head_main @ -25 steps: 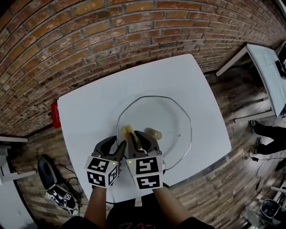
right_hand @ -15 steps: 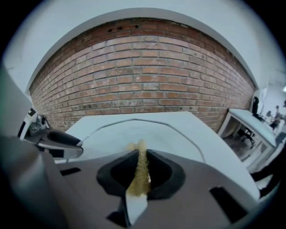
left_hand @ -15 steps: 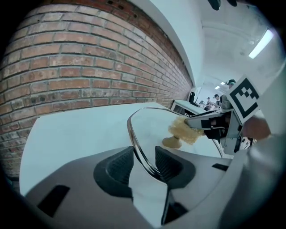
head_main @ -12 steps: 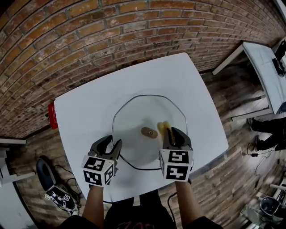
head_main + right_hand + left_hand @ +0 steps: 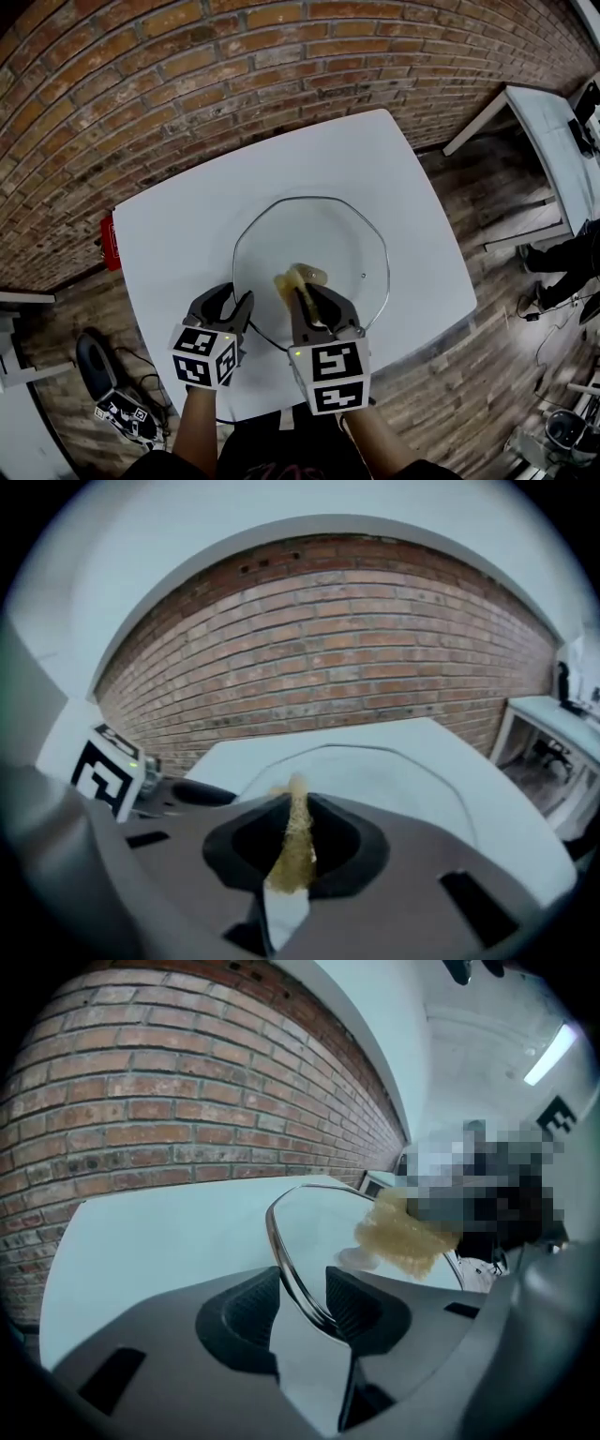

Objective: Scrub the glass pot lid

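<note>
The left gripper (image 5: 238, 306) pinches the rim of the round glass pot lid (image 5: 328, 234), steadying it, while the right gripper (image 5: 315, 302), clenched on a yellow scouring sponge (image 5: 297, 280), presses it against the glass.

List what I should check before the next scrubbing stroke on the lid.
1. Left gripper clamped on the glass pot lid: ok. The rim runs between its jaws in the left gripper view.
2. Sponge secure in the right gripper: ok. It is pinched flat between the jaws.
3. Sponge on the glass: ok. Its tip appears to rest near the lid's centre.
4. Lid fully over the table: ok. White top shows all round it.
5. Lid lying flat: cannot tell.
6. Dirt left on the glass: cannot tell.
</note>
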